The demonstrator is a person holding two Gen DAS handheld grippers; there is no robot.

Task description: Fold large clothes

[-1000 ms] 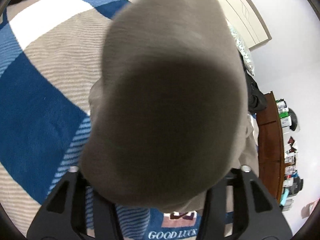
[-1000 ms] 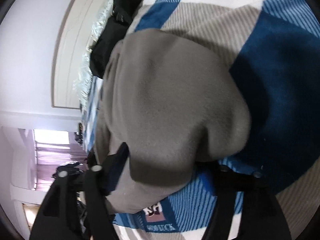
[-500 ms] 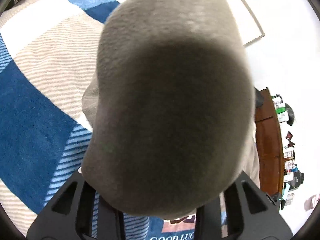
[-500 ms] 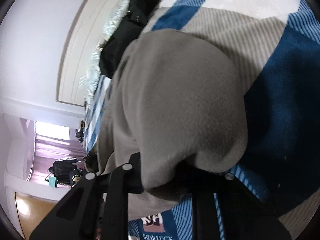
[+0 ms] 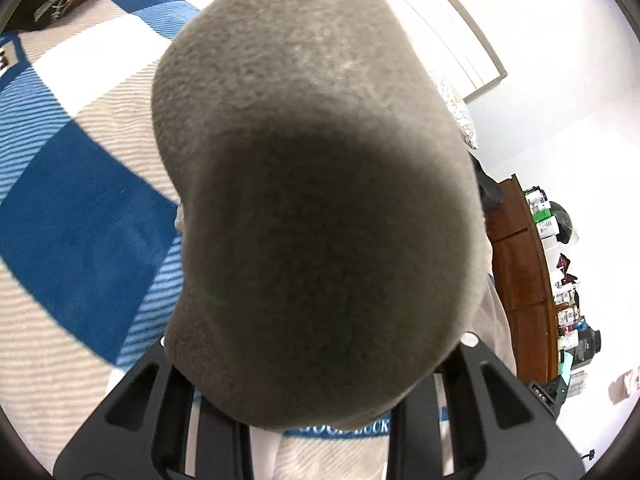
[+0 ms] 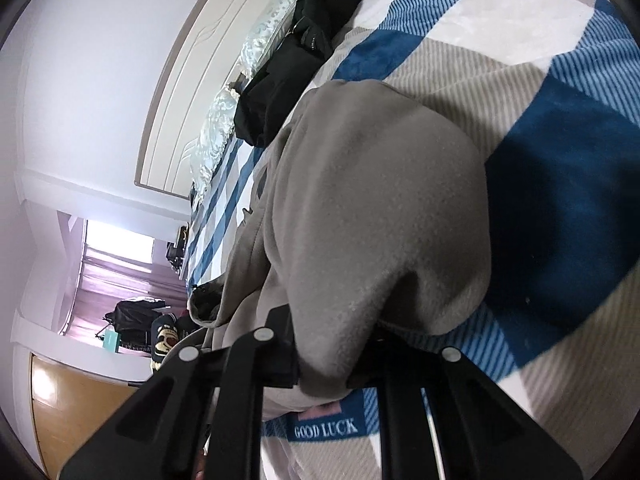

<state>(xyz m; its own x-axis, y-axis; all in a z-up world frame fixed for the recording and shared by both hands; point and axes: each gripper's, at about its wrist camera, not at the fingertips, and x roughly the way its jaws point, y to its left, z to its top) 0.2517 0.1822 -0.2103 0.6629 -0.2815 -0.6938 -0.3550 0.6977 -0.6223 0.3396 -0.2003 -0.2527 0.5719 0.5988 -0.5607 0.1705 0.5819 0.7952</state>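
Early days on this one, I'd say. The grey fleece garment (image 6: 360,200) is bunched up and draped over the blue, white and beige checked blanket (image 6: 560,208) on the bed, not laid flat — I can't see 1 finished fold anywhere. Whatever fold is in hand looks only just begun, and the smoothing and the remaining folds are all left to do.

Both tools have a piece of it. The right gripper (image 6: 336,364) has its jaws closing, nearly together, with a thick wad of the fleece pinched between them near the bottom of its view; the fabric runs from there away toward the far end of the bed, where a black bag (image 6: 296,56) sits by the pillows. The left gripper (image 5: 316,412) is closing too, and the fleece bulges right over its fingers and fills most of that view, so the pads themselves are hidden — it does look clamped on the cloth.

Both grippers point forward and downward at the bed, the "GOOD LUCK" label (image 6: 326,428) on the blanket just below them.
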